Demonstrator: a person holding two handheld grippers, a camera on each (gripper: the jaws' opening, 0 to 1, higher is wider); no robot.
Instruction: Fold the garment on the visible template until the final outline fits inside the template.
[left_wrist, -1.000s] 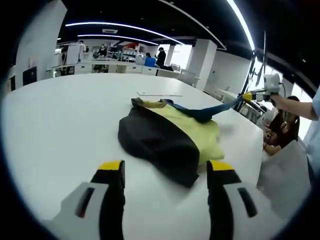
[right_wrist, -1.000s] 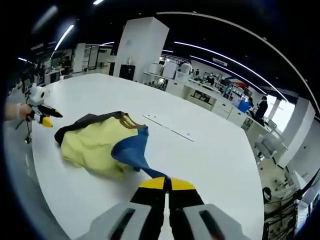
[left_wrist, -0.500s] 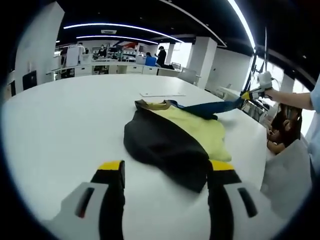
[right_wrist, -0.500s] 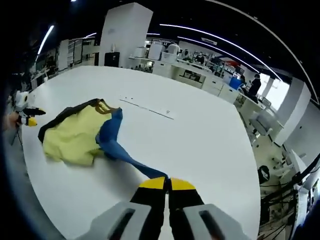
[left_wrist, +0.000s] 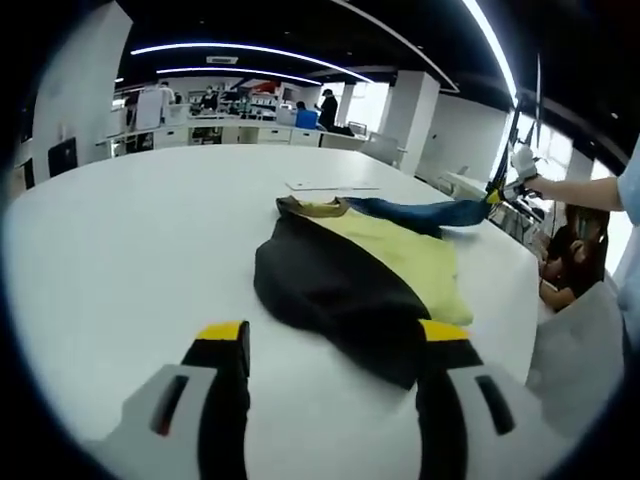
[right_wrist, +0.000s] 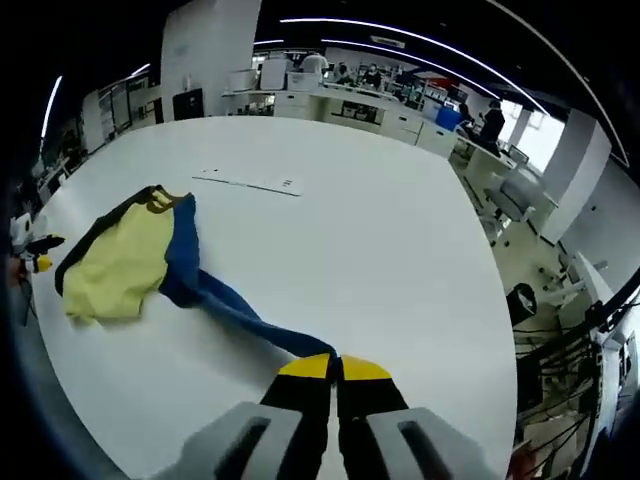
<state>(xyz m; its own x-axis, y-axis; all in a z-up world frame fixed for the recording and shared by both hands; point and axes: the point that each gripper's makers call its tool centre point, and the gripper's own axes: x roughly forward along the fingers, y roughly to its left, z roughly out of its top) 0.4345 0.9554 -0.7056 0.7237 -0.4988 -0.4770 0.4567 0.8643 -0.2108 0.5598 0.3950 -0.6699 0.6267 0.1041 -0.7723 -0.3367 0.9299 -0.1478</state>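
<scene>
In the left gripper view we see the garment (left_wrist: 350, 275) lying on the white worktop (left_wrist: 120, 250), just beyond the left gripper (left_wrist: 330, 345). Its black part faces us, a yellow panel lies at 3 o'clock of the black, and a blue sleeve (left_wrist: 425, 212) stretches from the collar toward 2 o'clock. The left gripper's fingers (left_wrist: 225, 345) stand wide apart and hold nothing; the near hem of the garment lies between and just past their yellow tips. At the far end of the sleeve we see the right gripper (left_wrist: 497, 194), held by a hand (left_wrist: 545, 186).

In the right gripper view, our right gripper (right_wrist: 333, 368) has its fingers (right_wrist: 305, 368) pressed together on the tip of the sleeve (right_wrist: 240, 315). The sleeve runs from the fingertips toward 10 o'clock to the garment (right_wrist: 125, 255), which lies flat near the worktop's (right_wrist: 380, 230) edge at 9 o'clock. A thin white strip (right_wrist: 250, 182) lies on the worktop beyond the collar, at 1 o'clock of the garment and apart from it. We note the left gripper (right_wrist: 38, 255) at the 9 o'clock edge of this view, just beside the garment.
</scene>
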